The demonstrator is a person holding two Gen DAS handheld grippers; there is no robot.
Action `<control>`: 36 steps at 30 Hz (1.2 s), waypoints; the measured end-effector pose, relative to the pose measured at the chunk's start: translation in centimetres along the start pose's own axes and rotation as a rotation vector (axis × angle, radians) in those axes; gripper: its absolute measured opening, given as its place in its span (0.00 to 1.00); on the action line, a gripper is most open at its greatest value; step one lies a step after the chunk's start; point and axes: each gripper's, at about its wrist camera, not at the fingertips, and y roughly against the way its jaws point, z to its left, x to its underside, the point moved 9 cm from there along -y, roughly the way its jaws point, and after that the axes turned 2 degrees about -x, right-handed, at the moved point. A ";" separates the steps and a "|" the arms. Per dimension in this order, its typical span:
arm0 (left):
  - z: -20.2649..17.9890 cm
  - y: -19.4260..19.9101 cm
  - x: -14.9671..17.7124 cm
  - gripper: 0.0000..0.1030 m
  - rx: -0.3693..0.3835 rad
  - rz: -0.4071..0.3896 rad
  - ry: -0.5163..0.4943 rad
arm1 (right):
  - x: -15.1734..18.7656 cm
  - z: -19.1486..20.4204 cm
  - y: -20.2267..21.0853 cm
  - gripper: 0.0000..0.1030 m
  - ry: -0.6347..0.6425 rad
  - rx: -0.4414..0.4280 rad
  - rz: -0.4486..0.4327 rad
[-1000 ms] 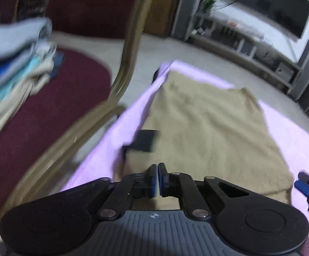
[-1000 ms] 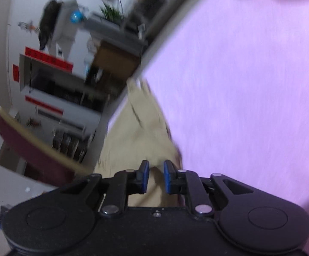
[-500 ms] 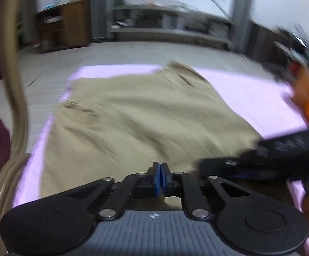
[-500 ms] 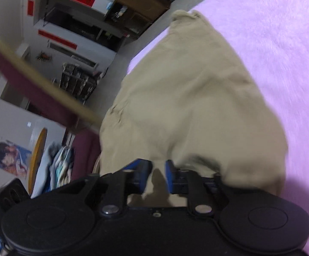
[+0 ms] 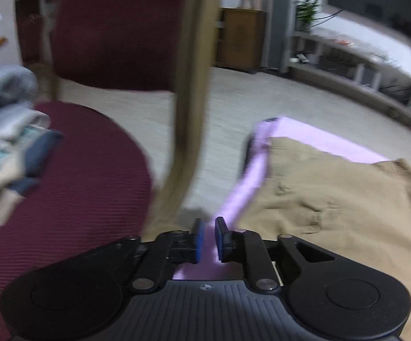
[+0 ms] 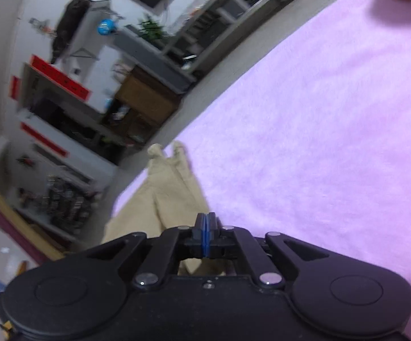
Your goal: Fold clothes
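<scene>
Left gripper (image 5: 207, 234) slightly open, empty, over pink surface (image 5: 250, 176) edge beside tan garment (image 5: 333, 199). Right gripper (image 6: 206, 233) closed at garment's edge; grip unclear.

1. One tan garment (image 5: 333, 199), seen in both views.
2. One pink cover (image 6: 319, 128) under it.
3. Two grippers: the left (image 5: 207, 237) and the right (image 6: 205, 234), each with two blue-padded fingers.
4. One maroon chair (image 5: 77, 184).
5. One pile of folded clothes (image 5: 3, 130) on its seat; the number of pieces is too blurred to count.
6. One screen (image 5: 381, 2).
7. One plant (image 5: 306, 7).
</scene>
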 end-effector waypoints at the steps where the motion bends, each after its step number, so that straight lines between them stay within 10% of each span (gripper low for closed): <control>1: 0.4 0.9 -0.2 0.13 -0.001 0.002 -0.002 | -0.4 0.1 1.2 0.17 0.021 0.026 -0.009; 10: 3.8 17.2 1.2 0.17 0.258 -0.064 -0.035 | -3.1 4.6 18.0 0.21 0.157 0.001 -0.108; 18: 7.5 24.2 12.3 0.18 0.411 0.097 -0.070 | 0.7 7.6 30.9 0.31 0.154 -0.175 -0.160; 23: 5.7 25.6 15.7 0.22 0.415 0.138 -0.162 | 7.2 7.5 29.4 0.32 0.085 -0.205 0.002; 36: 3.0 23.3 15.1 0.22 0.247 0.002 -0.283 | 17.4 8.6 21.0 0.31 0.417 0.059 0.228</control>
